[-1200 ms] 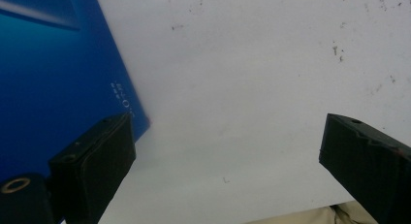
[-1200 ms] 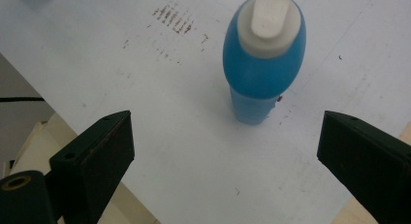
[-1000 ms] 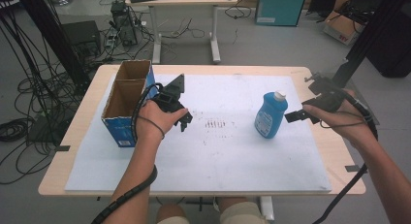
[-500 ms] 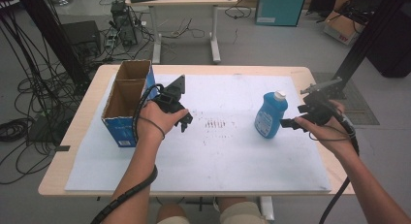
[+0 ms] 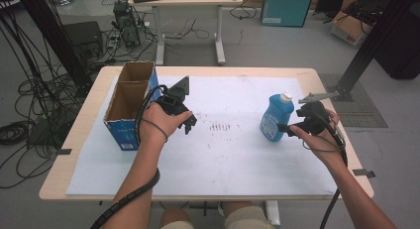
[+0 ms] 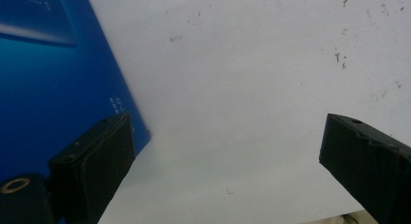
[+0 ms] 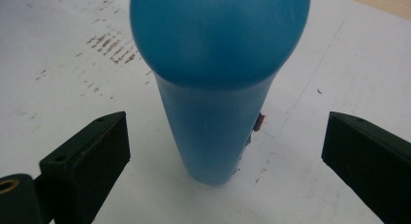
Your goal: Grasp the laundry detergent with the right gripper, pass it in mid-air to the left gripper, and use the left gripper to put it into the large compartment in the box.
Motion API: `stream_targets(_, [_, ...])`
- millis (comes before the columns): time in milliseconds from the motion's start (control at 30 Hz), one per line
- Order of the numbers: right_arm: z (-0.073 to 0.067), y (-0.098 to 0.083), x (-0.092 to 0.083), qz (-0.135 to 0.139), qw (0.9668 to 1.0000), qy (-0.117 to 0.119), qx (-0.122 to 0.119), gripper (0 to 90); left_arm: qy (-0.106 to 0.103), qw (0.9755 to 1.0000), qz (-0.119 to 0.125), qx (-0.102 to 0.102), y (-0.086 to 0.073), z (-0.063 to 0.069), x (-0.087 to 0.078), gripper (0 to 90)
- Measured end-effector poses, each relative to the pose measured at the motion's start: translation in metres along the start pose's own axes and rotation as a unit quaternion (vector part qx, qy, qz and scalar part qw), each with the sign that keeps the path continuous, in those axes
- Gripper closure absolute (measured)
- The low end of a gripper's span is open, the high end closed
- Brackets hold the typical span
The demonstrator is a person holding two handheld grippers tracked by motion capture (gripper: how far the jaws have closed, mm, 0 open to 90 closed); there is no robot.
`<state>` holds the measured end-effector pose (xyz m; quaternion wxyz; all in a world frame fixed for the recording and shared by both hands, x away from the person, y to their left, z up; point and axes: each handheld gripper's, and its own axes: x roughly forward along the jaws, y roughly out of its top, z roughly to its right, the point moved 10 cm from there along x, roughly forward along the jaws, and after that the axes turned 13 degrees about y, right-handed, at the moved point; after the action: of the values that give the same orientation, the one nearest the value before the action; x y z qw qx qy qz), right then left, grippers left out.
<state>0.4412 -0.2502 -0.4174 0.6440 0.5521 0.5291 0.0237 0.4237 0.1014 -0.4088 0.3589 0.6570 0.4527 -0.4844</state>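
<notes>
A blue plastic bottle (image 5: pixel 273 117) with a white cap stands upright on the white sheet at the right of the table. My right gripper (image 5: pixel 285 129) is just right of its base, open. In the right gripper view the bottle (image 7: pixel 218 83) stands between the two spread jaws, and neither jaw touches it. My left gripper (image 5: pixel 189 123) hovers open over the sheet beside a blue cardboard box (image 5: pixel 130 97) whose top is open. The box's blue wall (image 6: pixel 53 83) lies close behind the left jaw in the left gripper view.
A white paper sheet (image 5: pixel 228 154) with dark scuff marks (image 5: pixel 218 126) covers most of the wooden table (image 5: pixel 74 140). Beyond the table stand a second desk (image 5: pixel 188 1), cables on the floor and a black frame post (image 5: pixel 381 35) at the right.
My right gripper has moved left and closer to the bottle, so its jaws now flank the base. The left gripper and the box have stayed in place.
</notes>
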Motion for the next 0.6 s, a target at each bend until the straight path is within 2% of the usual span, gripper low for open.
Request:
stream_targets(100, [0.003, -0.001, 0.004, 0.015, 0.9999, -0.007, 0.0, 2.9, 0.002, 1.0, 0.0, 0.001, 0.0, -0.001, 0.0, 6.3])
stream_targets(300, [0.004, -0.002, 0.012, 0.027, 0.9995, -0.018, -0.003, 2.7, 0.002, 1.0, 0.003, 0.0, 0.001, -0.001, -0.001, 6.2])
stream_targets(333, [0.003, -0.003, 0.014, 0.03, 0.9993, -0.021, 0.006, 2.7, 0.002, 1.0, 0.003, 0.0, 0.001, -0.001, -0.001, 6.2])
stream_targets(600, [0.004, -0.005, 0.026, 0.045, 0.9985, -0.029, 0.009, 2.5, 0.004, 1.0, 0.005, -0.001, 0.0, -0.002, -0.002, 6.2])
